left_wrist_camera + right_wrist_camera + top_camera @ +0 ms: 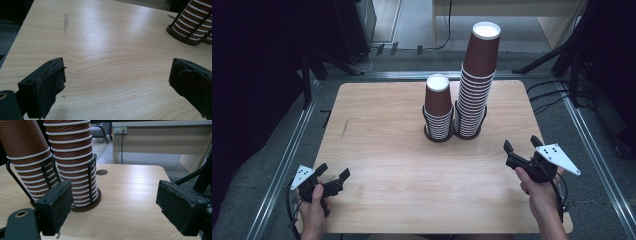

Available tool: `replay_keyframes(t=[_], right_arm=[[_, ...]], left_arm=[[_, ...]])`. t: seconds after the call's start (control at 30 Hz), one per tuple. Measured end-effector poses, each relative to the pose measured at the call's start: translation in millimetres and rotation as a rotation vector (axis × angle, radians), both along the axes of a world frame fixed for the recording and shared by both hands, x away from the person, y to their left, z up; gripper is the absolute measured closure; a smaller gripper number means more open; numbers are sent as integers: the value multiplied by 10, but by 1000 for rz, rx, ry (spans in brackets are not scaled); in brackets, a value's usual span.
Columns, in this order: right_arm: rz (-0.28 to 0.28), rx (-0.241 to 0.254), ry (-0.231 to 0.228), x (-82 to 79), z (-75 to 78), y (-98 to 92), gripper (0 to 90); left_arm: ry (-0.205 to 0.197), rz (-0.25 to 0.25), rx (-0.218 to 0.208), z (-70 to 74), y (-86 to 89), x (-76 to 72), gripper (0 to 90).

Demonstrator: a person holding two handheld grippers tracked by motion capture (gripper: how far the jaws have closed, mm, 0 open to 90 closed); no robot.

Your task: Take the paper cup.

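Two cup stacks (459,100) in wire holders, table (382,150) centre toward 12 o'clock. Left gripper (333,180) near the 7 o'clock corner, right gripper (522,149) near the 4 o'clock edge; both jaws apart, empty. Bare wood between.

R gripper (115,205) jaws wide apart, nothing btwn them, above table (130,202). Two stacks of brown ribbed paper cups ahead-left, each in a black wire holder: tall stack (71,152) near center-left, second stack (23,152) just beside it at left edge. Small round hole (101,172) in table behind stacks.
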State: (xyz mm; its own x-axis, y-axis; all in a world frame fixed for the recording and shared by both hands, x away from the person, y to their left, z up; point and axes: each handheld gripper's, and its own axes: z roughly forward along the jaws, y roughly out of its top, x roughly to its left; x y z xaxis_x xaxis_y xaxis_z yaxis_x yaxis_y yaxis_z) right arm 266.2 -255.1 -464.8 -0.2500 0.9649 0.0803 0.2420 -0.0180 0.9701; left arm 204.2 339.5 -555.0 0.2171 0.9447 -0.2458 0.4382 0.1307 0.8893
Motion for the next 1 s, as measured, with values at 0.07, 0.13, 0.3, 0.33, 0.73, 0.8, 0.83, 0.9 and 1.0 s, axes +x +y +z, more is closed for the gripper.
replay_keyframes(t=[0.07,0.13,0.3,0.33,0.73,0.8,0.83,0.9,1.0], right_arm=[[9,4,-1,23,18,19,142],[14,-5,-11,82,86,82,142],[22,-9,-30,128,208,165,138],[30,-3,-32,158,281,212,134],[60,-26,-110,379,744,539,134],[68,-20,-126,415,796,581,135],[76,-12,-132,436,817,592,135],[78,0,-133,480,850,616,135],[73,5,-150,540,887,648,135]], left_arm=[[0,1,1,0,-5,1,9],[2,-11,9,1,-12,3,9],[1,-18,12,2,-17,4,9],[5,-17,7,2,-11,8,9],[5,-20,3,1,-9,14,9],[5,-18,3,1,-13,16,9],[6,-16,4,1,-16,16,9],[5,-17,4,1,-16,15,9],[5,-18,3,1,-13,15,9]])
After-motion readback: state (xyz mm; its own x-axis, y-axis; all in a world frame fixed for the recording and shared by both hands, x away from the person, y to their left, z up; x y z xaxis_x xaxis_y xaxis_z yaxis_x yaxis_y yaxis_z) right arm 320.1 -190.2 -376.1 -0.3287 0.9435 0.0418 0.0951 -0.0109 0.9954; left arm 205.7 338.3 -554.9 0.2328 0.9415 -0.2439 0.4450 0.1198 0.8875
